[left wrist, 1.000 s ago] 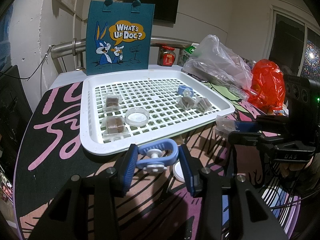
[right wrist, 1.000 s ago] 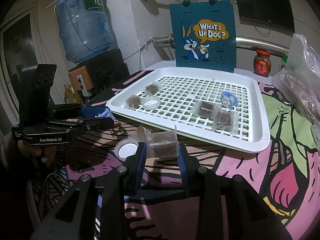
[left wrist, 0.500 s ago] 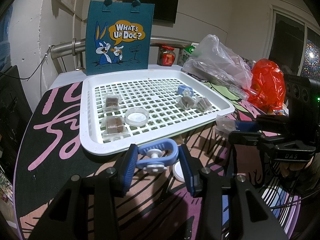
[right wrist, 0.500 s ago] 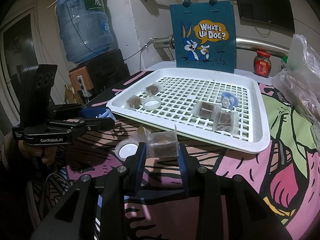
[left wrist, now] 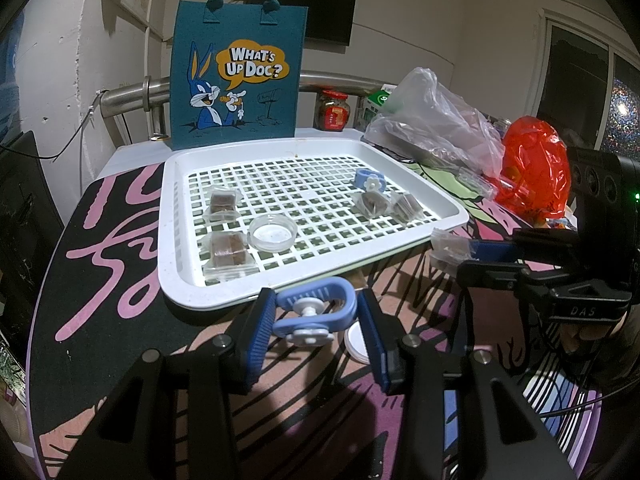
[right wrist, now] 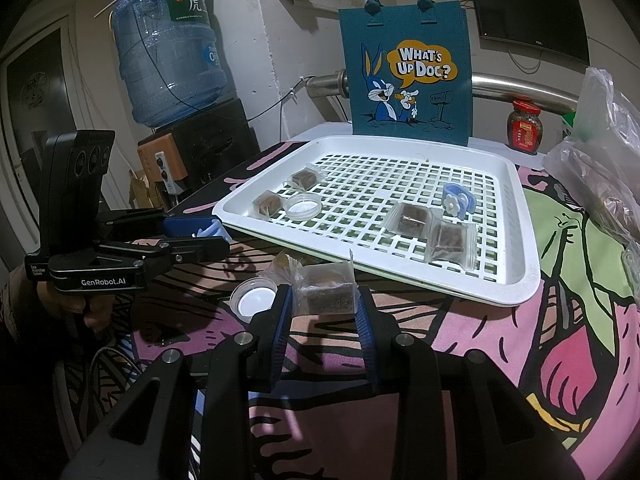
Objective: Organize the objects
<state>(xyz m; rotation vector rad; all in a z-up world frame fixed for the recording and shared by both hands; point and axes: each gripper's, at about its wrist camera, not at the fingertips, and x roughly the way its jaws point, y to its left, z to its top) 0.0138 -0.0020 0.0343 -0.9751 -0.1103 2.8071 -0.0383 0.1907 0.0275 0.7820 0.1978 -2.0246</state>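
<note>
1. Nothing different from a second ago: same pose for both tools, same grips, same layout on the table.
2. Left gripper [left wrist: 316,318]: pinching a blue clip [left wrist: 316,306] by its two sides, jaws partly closed around it. Positioned just in front of the near rim of the white tray [left wrist: 172,268], over the patterned cloth [left wrist: 100,280].
3. Right gripper [right wrist: 323,310]: pressed nearly together on a clear packet [right wrist: 325,294] with a brown block inside. Likewise just short of the tray's near rim, not yet over the grid.
4. Already lying in the tray: two brown packets [left wrist: 222,202] and a clear round dish [left wrist: 273,233] toward one side, then a second blue clip [left wrist: 370,180] with two more packets [left wrist: 406,208] toward the other.
5. Left on the cloth: a white lid [right wrist: 254,302], just beside the right gripper's fingers, and a further small wrapped piece behind the held packet, hard to make out.
6. Reading of the pause: both pickups done and secure, neither load delivered yet.
7. Probable next step: carry each load over the rim and set it down by its kind, clip near the other clip and packet near the other packets.
8. Main risk: thin packet film slipping or snagging on the grid at release.
</note>
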